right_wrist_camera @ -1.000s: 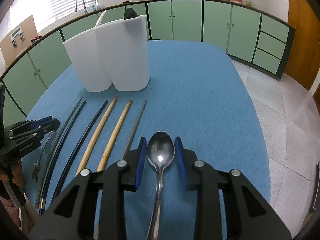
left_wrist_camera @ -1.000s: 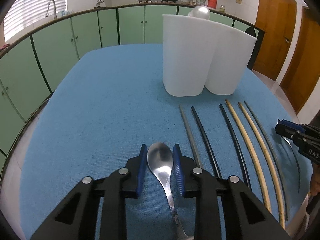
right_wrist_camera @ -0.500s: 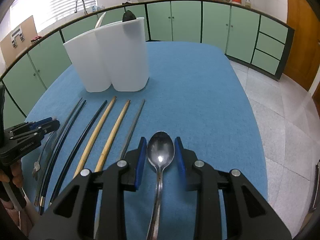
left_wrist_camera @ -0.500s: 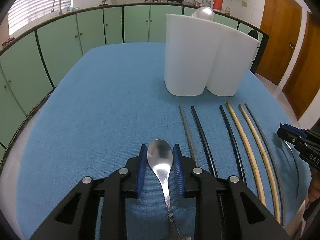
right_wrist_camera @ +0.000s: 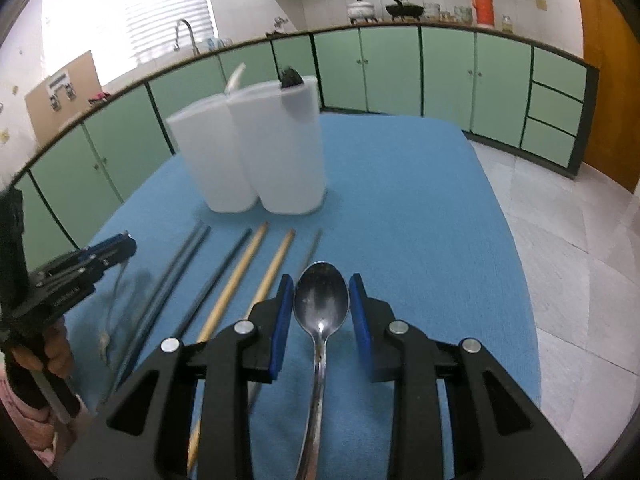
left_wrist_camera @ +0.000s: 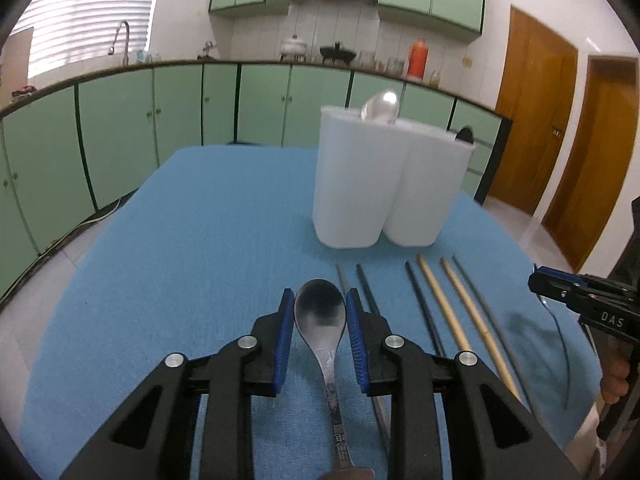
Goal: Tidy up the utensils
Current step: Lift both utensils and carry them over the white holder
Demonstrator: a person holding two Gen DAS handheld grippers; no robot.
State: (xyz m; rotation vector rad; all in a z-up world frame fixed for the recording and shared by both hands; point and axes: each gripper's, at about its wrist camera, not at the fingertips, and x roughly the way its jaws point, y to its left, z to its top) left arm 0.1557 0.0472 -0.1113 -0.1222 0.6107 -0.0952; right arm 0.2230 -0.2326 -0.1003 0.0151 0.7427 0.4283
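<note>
Both grippers, left [left_wrist_camera: 320, 312] and right [right_wrist_camera: 321, 300], are clamped on a spoon bowl each, so either spoon could swivel and miss the white holder [left_wrist_camera: 384, 184].

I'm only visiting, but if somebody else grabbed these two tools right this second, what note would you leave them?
Left gripper: shut on a steel spoon, bowl up between the pads.
Right gripper: shut on a second spoon, same way.
White holder: far side of the blue cloth, a spoon bowl and a dark utensil already standing in it.
Chopsticks: six in a row on the cloth in front of the holder.
Left: likely drop both spoons in, then the chopsticks.
</note>
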